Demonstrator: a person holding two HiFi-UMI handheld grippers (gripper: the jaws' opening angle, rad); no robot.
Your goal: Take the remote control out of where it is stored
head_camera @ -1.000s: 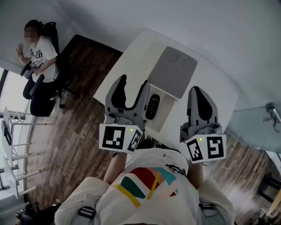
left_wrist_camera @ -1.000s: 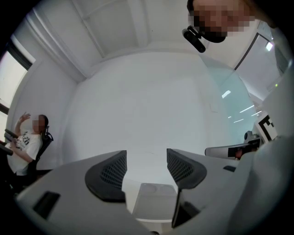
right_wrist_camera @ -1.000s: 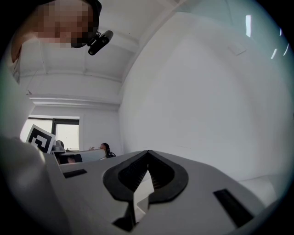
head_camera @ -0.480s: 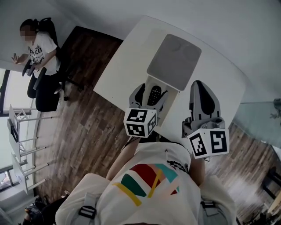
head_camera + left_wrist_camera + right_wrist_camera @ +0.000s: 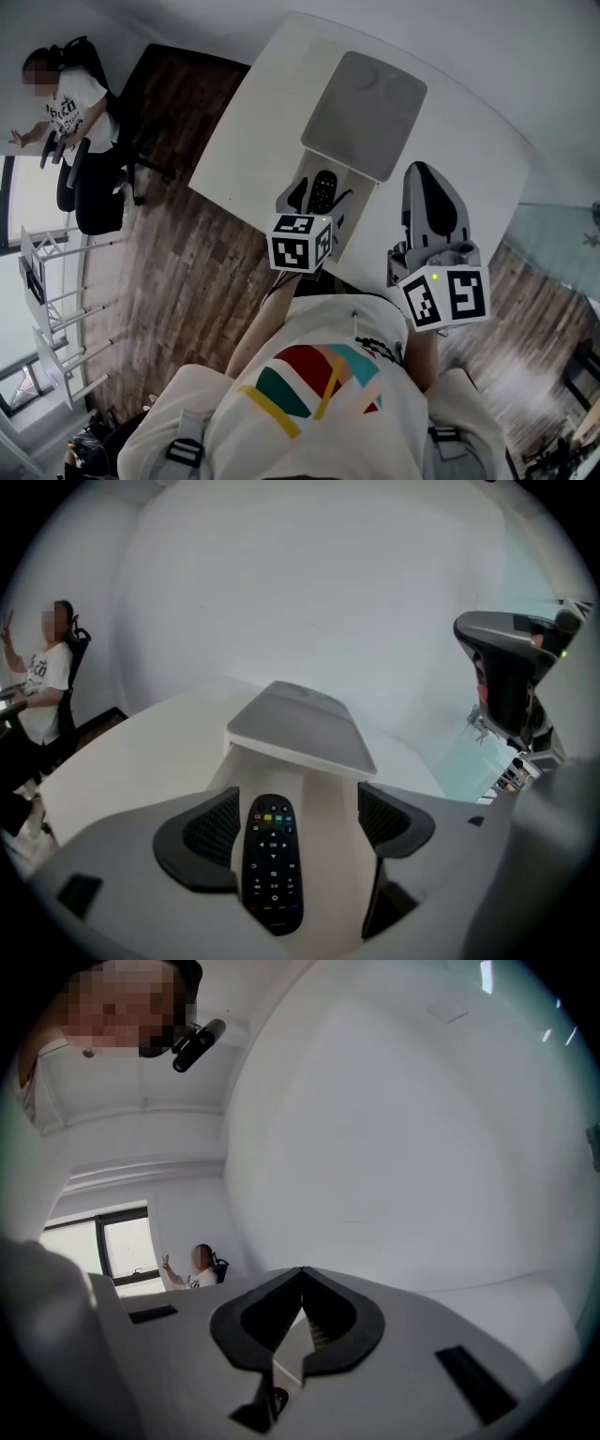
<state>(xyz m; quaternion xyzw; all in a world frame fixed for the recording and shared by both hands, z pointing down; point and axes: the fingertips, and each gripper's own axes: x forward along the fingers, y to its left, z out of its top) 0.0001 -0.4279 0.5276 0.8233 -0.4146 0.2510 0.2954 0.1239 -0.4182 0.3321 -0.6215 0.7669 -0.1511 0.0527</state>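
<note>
1. Down at the near edge of the white table (image 5: 253,122), now holds the left gripper (image 5: 298,829) astride the remote control (image 5: 272,860); a second ago kept it off to the left, clear of the white compartment (image 5: 328,855)
2. Shows its jaws spread wide, wider than a second ago; left pad (image 5: 208,829) just beside the remote's edge, right pad (image 5: 386,819) apart from it, so no grip yet
3. Leaves the remote flat, buttons up, in that compartment, far end short of the grey panel (image 5: 300,724) roofing the back part
4. Means, by judgement, approach done and grasp next: needs to close on the long sides and draw the remote out; not out of storage yet
5. Keeps the right gripper (image 5: 302,1288) off to the right over the table, jaws closed tip to tip on nothing
6. Reads "OK" on the round middle key, under a row of red, green, yellow and blue keys; finds no brand name legible
7. Bears only black-and-white square markers on the gripper cubes, no words; shirt print of the seated person (image 5: 75,112) too small to read
</note>
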